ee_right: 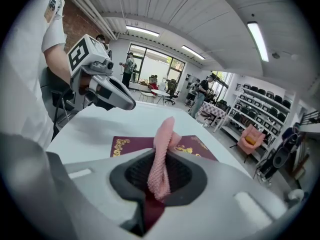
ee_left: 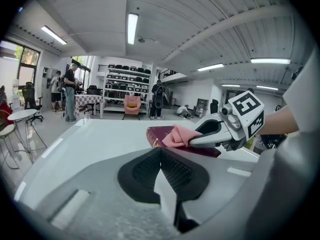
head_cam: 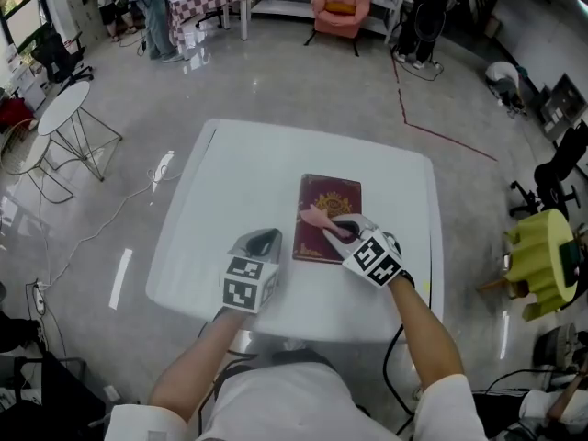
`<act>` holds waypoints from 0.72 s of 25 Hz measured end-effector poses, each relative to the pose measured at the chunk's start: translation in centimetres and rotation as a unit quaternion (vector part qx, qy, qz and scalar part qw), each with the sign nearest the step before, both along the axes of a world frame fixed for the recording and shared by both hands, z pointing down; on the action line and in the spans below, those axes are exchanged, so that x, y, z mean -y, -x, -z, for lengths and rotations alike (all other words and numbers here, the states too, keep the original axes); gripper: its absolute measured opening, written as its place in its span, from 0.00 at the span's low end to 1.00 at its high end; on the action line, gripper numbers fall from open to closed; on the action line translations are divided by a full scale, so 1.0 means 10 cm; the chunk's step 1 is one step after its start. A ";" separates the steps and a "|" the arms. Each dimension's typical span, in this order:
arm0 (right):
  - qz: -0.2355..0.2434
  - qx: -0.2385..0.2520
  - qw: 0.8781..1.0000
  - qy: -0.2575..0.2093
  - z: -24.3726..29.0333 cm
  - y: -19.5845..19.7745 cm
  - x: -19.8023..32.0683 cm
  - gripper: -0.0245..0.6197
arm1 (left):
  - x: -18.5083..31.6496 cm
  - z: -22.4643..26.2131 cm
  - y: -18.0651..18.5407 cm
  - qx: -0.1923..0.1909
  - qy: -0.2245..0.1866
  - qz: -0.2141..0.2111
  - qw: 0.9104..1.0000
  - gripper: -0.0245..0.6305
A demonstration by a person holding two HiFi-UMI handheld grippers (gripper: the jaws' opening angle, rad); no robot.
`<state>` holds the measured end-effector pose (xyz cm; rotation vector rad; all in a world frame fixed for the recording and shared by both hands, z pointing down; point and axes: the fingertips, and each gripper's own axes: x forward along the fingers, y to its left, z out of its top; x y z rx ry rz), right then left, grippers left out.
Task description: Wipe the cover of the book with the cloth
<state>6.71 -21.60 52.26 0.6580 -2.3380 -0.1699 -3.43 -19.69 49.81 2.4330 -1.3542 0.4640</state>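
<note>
At frame centre on the white counter (head_cam: 257, 182), our right gripper (head_cam: 342, 231) pinches the pink cloth (head_cam: 317, 217) in its fingers over the maroon book (head_cam: 329, 200); our left gripper (head_cam: 261, 243) sits lower left, fingers pressed together.

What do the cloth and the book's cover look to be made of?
Cloth: pink, soft textile, likely microfibre or knit; matte, with a fine bumpy weave, folding limply. Book cover: dark red, probably leatherette or coated board, faint sheen, gold stamped ornament; which one, the views leave open.
</note>
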 end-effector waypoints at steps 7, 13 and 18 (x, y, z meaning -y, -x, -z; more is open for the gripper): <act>-0.004 0.010 1.000 0.008 -0.01 0.04 -0.37 0.10 | -0.11 -0.01 -0.08 -0.011 -0.003 -0.021 1.000 0.05; 0.005 0.008 1.000 0.011 0.00 0.11 -0.63 0.10 | -0.16 -0.01 -0.08 -0.016 0.000 -0.029 0.999 0.05; 0.032 -0.006 0.999 0.014 0.02 0.14 -0.81 0.10 | -0.15 -0.02 -0.10 -0.020 0.002 -0.029 0.999 0.05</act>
